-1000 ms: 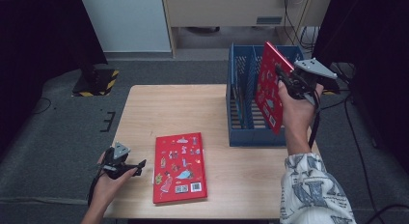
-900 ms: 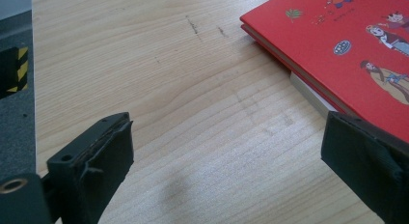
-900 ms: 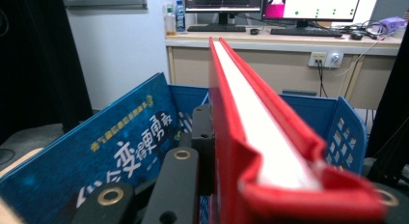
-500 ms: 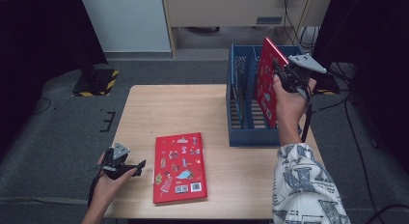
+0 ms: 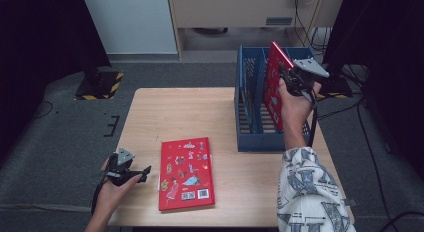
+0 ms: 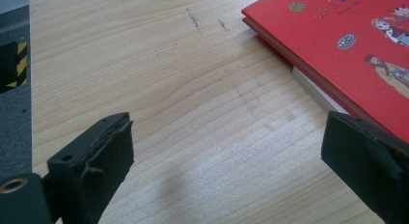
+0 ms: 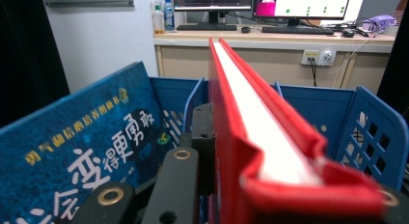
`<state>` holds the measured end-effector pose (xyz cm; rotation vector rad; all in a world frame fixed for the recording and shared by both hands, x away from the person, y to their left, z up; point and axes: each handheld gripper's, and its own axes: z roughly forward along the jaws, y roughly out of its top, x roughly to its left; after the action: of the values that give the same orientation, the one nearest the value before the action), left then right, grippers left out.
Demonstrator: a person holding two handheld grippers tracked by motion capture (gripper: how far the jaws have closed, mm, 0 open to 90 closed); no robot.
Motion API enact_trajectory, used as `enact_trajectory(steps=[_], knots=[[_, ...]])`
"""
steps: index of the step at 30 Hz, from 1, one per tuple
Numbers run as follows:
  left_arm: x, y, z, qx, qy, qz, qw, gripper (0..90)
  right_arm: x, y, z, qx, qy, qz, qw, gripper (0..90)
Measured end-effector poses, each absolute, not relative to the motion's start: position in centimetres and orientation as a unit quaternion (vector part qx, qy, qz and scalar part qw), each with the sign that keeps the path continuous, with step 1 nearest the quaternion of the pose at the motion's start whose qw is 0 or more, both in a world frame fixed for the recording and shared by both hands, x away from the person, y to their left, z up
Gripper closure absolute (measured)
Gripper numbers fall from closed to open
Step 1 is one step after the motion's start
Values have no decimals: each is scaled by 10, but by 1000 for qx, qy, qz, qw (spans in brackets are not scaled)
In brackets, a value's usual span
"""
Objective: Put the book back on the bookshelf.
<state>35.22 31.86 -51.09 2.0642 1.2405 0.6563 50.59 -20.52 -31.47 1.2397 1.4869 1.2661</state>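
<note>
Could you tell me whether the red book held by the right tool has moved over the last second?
Yes. The red book in the right tool has shifted left and down into the blue rack.

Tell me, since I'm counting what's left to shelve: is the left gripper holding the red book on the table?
No, the left gripper stands open over bare table, with the red book lying beside its jaws, untouched.

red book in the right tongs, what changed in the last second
The right tongs, shut on the upright red book, carried it a little leftward and down, deeper into the blue rack; nothing was let go or newly gripped. The left tongs stayed open near the table's front left corner, and the flat red book beside them did not shift.
</note>
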Motion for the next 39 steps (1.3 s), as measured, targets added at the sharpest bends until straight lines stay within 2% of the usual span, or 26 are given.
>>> enact_trajectory(steps=[39], knots=[[354,316,-511,787,467,247,318,37,533,-193,-368,509,602,477,387,797]])
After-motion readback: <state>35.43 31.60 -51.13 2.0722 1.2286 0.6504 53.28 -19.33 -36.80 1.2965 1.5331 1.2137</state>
